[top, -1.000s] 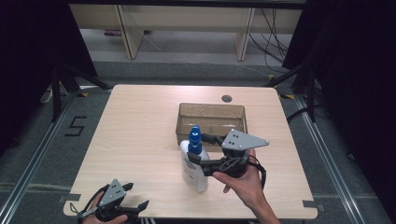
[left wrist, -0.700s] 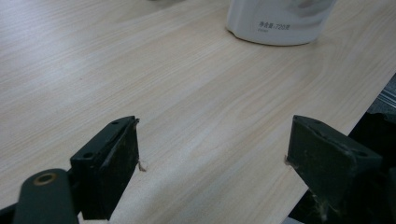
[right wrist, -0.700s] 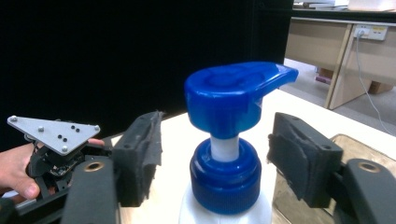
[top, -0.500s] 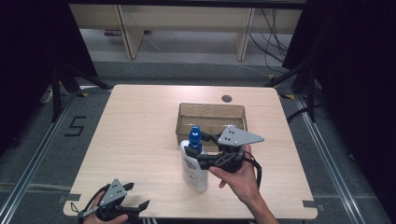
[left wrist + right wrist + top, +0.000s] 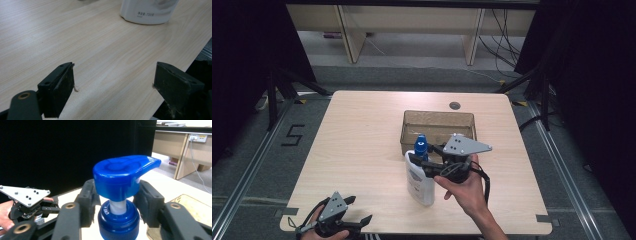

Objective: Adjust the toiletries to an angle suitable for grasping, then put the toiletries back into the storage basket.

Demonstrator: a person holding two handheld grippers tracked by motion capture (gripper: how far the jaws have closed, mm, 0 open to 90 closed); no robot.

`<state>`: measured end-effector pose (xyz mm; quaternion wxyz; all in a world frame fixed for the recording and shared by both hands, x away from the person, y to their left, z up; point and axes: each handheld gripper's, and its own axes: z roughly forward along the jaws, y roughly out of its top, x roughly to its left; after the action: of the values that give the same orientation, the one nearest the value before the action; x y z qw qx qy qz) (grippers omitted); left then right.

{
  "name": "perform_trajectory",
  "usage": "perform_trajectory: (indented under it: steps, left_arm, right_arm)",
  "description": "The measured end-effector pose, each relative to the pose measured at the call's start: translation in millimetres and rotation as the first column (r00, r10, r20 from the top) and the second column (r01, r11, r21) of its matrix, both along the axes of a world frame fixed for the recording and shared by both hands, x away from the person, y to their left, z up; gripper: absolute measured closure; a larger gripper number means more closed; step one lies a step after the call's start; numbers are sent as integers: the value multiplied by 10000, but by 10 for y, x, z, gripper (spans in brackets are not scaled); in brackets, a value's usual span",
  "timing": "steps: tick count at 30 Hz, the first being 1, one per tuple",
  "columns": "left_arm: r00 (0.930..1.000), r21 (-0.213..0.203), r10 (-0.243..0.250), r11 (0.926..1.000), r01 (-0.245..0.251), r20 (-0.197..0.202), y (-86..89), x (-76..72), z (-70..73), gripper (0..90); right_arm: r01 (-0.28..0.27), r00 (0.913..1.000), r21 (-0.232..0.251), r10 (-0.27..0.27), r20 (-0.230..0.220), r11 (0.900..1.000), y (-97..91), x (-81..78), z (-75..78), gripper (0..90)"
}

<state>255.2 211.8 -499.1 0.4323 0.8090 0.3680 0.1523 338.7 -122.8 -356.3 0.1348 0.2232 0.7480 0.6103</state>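
Note:
A white pump bottle [image 5: 419, 181] with a blue pump head [image 5: 122, 173] stands upright near the middle of the wooden table [image 5: 357, 150]. My right gripper [image 5: 422, 161] reaches in from the bottle's right, and its jaws have just been closing. Both pads now press the blue collar below the pump head [image 5: 117, 202]. My left gripper [image 5: 362, 224] rests at the table's front left corner, open, with bare wood between its jaws [image 5: 113, 87]. The bottle's base [image 5: 147, 12] stands well beyond it. That left gripper [image 5: 30, 202] also appears far off in the right gripper view.
A shallow brown open box [image 5: 437, 114] sits just behind the bottle. Near the table's far edge there is a round cable hole [image 5: 455, 105]. Dark curtains flank the table, and the front edge [image 5: 175, 72] runs close beside my left gripper.
The right gripper's jaws have drawn together around the bottle's blue neck, and the hand shifted slightly towards the bottle. The left gripper and the bottle have stayed put.

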Motion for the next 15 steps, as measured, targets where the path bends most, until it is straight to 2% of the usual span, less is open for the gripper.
perform_trajectory:
  steps: [2, 4, 5, 6, 7, 8, 10, 11, 13, 15]
  left_arm:
    - [10000, -14, 25, 10000, -25, 2, 0, -5, 2, 160]
    - [10000, -44, 89, 10000, -89, 5, 0, -4, 2, 160]
    - [9999, -95, 118, 9999, -119, -38, 0, -2, 3, 160]
    - [10000, -46, 16, 10000, -15, 20, 1, 6, 4, 160]
    - [9999, 184, -121, 9998, 121, 14, 11, 10, 10, 160]
    - [10000, 24, -49, 10000, 49, 7, -3, 8, 3, 160]
    - [9999, 179, -121, 9998, 121, -15, 3, 11, 4, 160]
    - [10000, 7, -24, 10000, 24, -1, -12, 7, -6, 161]
    - [10000, -60, -1, 10000, 1, 26, -15, 7, -4, 160]
    - [10000, -112, 47, 9999, -47, -4, -16, 2, 1, 161]
  right_arm:
    - [20, 9999, 95, -21, 115, 10000, 6, 8, -3, 588]
    - [-30, 10000, 152, 30, -43, 9999, 12, -3, -3, 593]
    - [57, 9999, 87, -58, 110, 9999, 14, -23, 3, 617]
    - [65, 10000, 70, -65, 43, 10000, 16, -33, 9, 617]
    - [145, 9999, -48, -145, -6, 9999, 13, -42, 17, 618]
    - [116, 9999, 14, -116, 95, 9999, 18, -46, 16, 618]
    - [266, 9996, -5, -266, 121, 9996, 14, -59, 21, 618]
    - [293, 9992, -42, -292, 279, 9996, 4, -42, 25, 618]
    - [350, 9983, 172, -358, 450, 9992, -11, -23, 51, 618]
    - [311, 9986, 213, -320, 430, 9993, -18, -28, 88, 618]
